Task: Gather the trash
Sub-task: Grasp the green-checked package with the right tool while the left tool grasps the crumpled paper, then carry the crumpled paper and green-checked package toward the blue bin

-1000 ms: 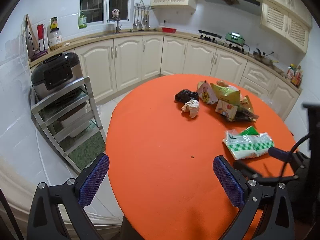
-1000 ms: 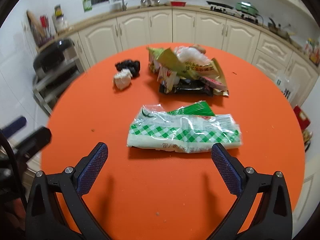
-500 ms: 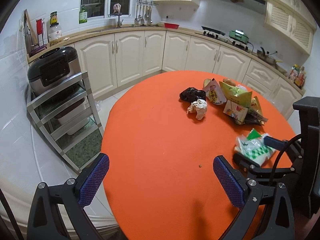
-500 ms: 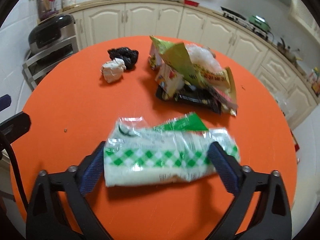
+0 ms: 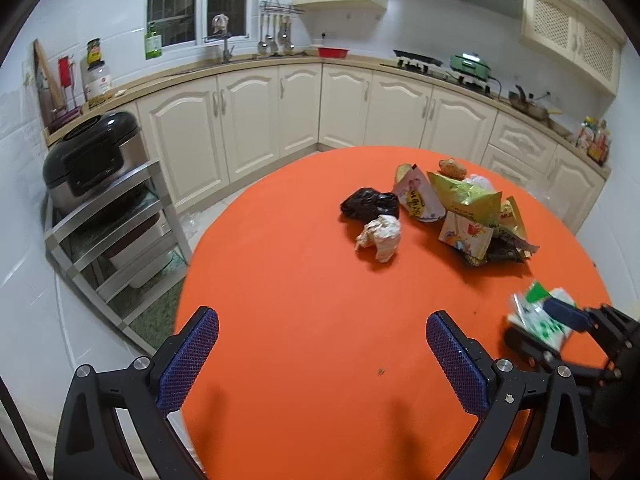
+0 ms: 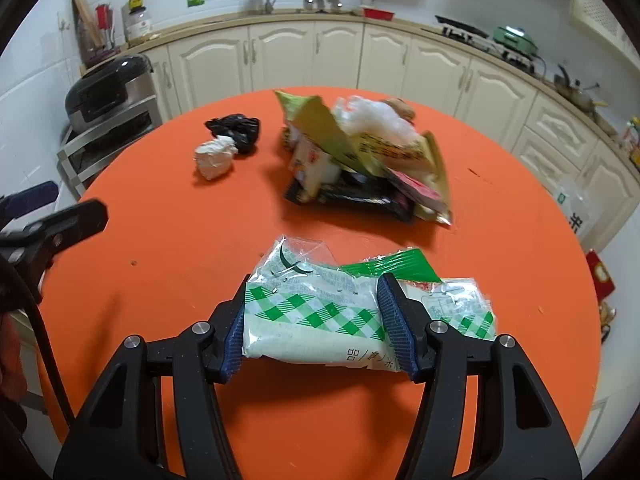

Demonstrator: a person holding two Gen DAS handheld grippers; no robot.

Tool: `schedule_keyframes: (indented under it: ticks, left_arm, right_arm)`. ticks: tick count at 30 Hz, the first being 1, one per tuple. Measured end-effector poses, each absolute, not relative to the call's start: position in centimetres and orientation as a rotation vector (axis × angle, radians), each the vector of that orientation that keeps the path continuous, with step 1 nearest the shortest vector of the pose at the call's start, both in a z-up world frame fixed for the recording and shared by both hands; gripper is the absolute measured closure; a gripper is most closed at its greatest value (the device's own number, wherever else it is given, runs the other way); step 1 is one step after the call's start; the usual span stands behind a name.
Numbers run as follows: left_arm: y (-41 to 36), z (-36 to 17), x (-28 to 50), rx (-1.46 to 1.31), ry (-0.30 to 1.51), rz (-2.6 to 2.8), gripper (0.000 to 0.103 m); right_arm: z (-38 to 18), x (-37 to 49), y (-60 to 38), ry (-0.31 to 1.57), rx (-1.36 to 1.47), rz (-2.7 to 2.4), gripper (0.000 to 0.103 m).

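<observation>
Right gripper (image 6: pixel 316 324): closing, pads against green-checked packet (image 6: pixel 308 316).
Left gripper (image 5: pixel 320 352): apart, empty, near table (image 5: pixel 300 280) edge.
Open room: bare orange between packet and wrapper pile (image 6: pixel 360 164).

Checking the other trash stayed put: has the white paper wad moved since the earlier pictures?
No. The white paper wad still lies touching the black bag on the orange table.
</observation>
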State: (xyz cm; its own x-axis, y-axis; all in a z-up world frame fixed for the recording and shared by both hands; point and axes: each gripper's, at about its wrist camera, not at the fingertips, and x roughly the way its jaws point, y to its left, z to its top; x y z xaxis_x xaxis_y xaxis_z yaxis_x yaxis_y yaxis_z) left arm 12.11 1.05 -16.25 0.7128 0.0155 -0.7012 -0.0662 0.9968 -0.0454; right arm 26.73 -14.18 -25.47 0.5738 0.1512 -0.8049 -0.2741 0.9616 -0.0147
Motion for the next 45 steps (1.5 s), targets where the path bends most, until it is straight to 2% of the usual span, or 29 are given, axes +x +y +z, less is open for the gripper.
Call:
schedule_keyframes:
  ticks: [11, 13, 15, 16, 17, 18, 19, 21, 24, 26, 34, 45]
  left_arm:
    - [-0.7, -18.5, 21.0, -0.019, 0.855, 0.025, 0.001]
    - [-0.9, -19.1, 22.6, -0.010, 0.872, 0.025, 0.004]
    - [-1.1, -19.9, 24.2, -0.012, 0.894, 0.012, 0.016]
    - [-1.3, -20.3, 24.8, -0.019, 0.910, 0.000, 0.032]
    - [-1.3, -20.3, 25.1, -0.016, 0.902, 0.003, 0.037]
    - [-1.2, -20.2, 25.2, -0.032, 0.884, -0.019, 0.049]
    - [-1.3, -20.3, 25.3, -0.043, 0.889, -0.031, 0.071]
    - [-1.5, -20.5, 25.5, -0.036, 0.882, -0.031, 0.075]
    - [-1.2, -20.7, 24.8, -0.059, 0.873, -0.052, 0.077]
    - [-1.2, -20.7, 23.9, -0.065, 0.860, -0.056, 0.078]
    - [-1.0, -20.3, 18.9, -0.100, 0.824, -0.114, 0.079]
    - [-2.3, -18.2, 12.0, -0.087, 0.757, -0.253, 0.081]
  right_arm:
    - [-26.0, 26.6, -13.8, 0.939, -0.228, 0.205, 0.041]
    - [-26.0, 26.5, -13.8, 0.937, -0.219, 0.209, 0.045]
    - [-25.9, 26.4, -13.9, 0.929, -0.223, 0.211, 0.048]
    - [-25.8, 26.3, -13.9, 0.926, -0.227, 0.211, 0.049]
    - [-25.8, 26.2, -14.2, 0.925, -0.220, 0.215, 0.050]
    - [-25.7, 26.2, -14.5, 0.922, -0.204, 0.218, 0.051]
    - [-25.6, 26.2, -14.8, 0.919, -0.188, 0.216, 0.052]
    - [-25.3, 26.0, -15.7, 0.906, -0.163, 0.203, 0.053]
    - [-24.9, 25.6, -16.9, 0.891, -0.111, 0.210, 0.056]
    - [-24.5, 25.0, -17.9, 0.873, -0.093, 0.198, 0.063]
    - [-23.3, 22.1, -22.5, 0.816, 0.096, 0.206, 0.066]
    - [-21.3, 19.4, -28.3, 0.714, 0.324, 0.200, 0.082]
